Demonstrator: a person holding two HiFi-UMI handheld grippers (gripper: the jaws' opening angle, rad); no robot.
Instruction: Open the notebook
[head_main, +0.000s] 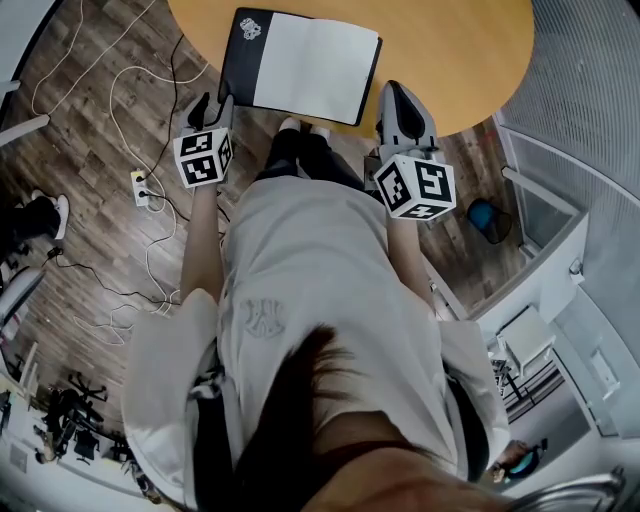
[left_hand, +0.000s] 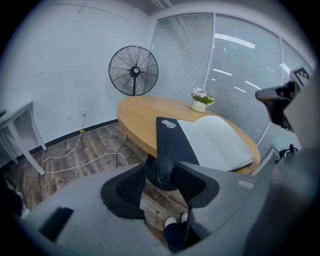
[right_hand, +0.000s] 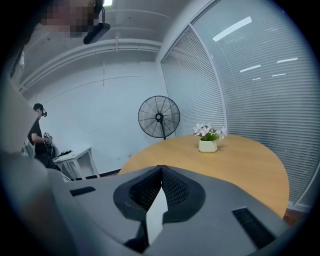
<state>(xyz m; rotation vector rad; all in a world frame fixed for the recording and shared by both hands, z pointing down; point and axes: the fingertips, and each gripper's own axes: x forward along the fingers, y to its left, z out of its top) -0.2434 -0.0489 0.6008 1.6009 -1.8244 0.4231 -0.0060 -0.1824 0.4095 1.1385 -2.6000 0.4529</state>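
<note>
While the round wooden table (head_main: 450, 60) carries the open notebook (head_main: 310, 65) at its near edge, the left gripper (left_hand: 162, 182) gapes with the black cover (left_hand: 170, 142) between its parted jaws, and the right gripper (right_hand: 161, 169) pinches a white page (right_hand: 156, 215)

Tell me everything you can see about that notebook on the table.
The notebook lies open and flat at the near edge of the round wooden table. Its blank white pages face up. Its black cover, which has a small white emblem, is folded out to the left, and its near end sticks out past the table's edge. The left gripper stands open around that end. The right gripper appears to be shut on the white page edge.
</note>
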